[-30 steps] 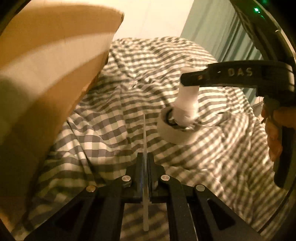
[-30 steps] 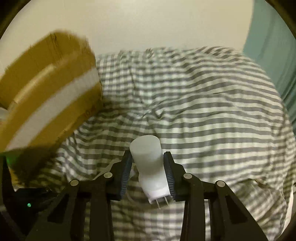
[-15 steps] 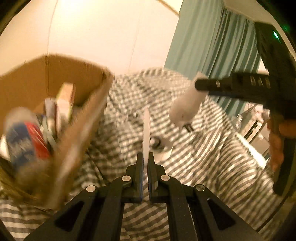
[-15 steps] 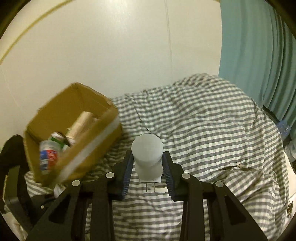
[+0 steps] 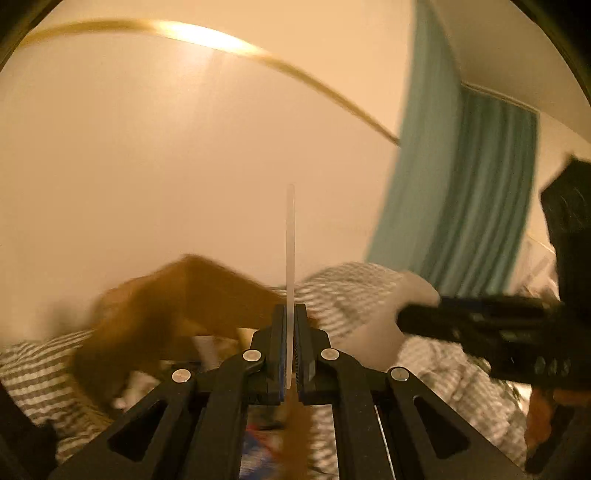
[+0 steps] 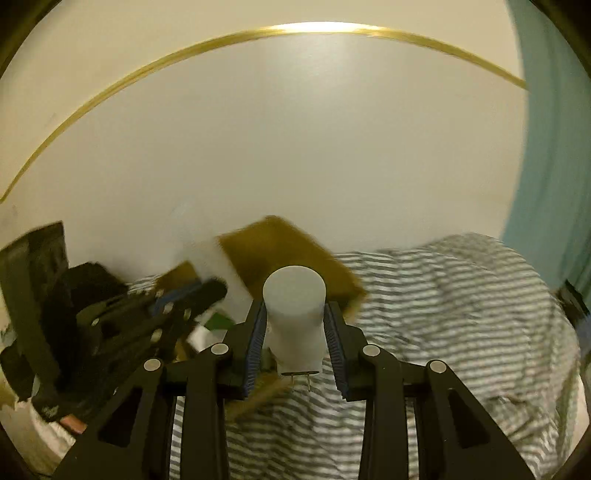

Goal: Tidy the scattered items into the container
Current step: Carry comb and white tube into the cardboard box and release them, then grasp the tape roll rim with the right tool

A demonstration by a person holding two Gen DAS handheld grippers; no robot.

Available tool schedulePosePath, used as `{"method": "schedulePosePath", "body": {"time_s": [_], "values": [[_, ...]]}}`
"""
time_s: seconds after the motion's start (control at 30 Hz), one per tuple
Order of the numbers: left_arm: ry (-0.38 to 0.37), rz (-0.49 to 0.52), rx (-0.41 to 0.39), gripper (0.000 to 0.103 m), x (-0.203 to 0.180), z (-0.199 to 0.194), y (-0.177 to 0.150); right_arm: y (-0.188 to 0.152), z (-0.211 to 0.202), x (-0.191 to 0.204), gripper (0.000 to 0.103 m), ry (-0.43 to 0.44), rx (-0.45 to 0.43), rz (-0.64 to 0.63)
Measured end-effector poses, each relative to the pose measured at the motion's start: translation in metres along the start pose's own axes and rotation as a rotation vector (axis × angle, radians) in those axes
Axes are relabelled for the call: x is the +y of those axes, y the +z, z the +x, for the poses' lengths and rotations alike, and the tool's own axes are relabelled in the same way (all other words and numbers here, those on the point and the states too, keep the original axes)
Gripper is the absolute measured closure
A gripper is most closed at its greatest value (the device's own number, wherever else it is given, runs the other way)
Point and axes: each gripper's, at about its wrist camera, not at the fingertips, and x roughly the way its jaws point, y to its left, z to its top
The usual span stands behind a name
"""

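Observation:
My left gripper (image 5: 290,317) is shut on a thin white flat card (image 5: 290,236), seen edge-on and standing upright between the jaws. My right gripper (image 6: 295,317) is shut on a white cylindrical plug adapter (image 6: 294,314) with two metal prongs pointing down. The brown cardboard box (image 5: 173,302) sits on the checked bedspread (image 5: 351,295) below and ahead of both grippers, blurred; it also shows in the right wrist view (image 6: 291,251). The right gripper shows in the left wrist view (image 5: 417,317), and the left gripper in the right wrist view (image 6: 207,291), over the box.
A cream wall with a gold trim line (image 6: 258,33) fills the background. A teal curtain (image 5: 461,192) hangs at the right. Dark objects (image 6: 44,266) stand left of the bed. Items lie inside the box, blurred.
Both grippers have risen and tilted upward, so the wall fills most of each view. The box and bed have dropped low in frame. Both grips are unchanged.

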Motion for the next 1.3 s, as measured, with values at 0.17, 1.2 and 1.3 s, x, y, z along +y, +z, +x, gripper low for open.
{"method": "schedulePosePath", "body": {"time_s": [0.17,1.2,1.3], "values": [[0.081,-0.057,0.101,0.099,0.053,0.039,-0.014,0.003,0.072,0.021,0.072,0.047,0.085,0.016],[-0.033,0.226,0.213,0.008,-0.122,0.028,-0.106,-0.14,0.001,-0.155,0.047,-0.221,0.246,0.243],[0.004,0.285,0.295,0.008,-0.132,0.067,-0.146,-0.157,0.02,-0.175,0.047,-0.193,0.31,0.287]]}}
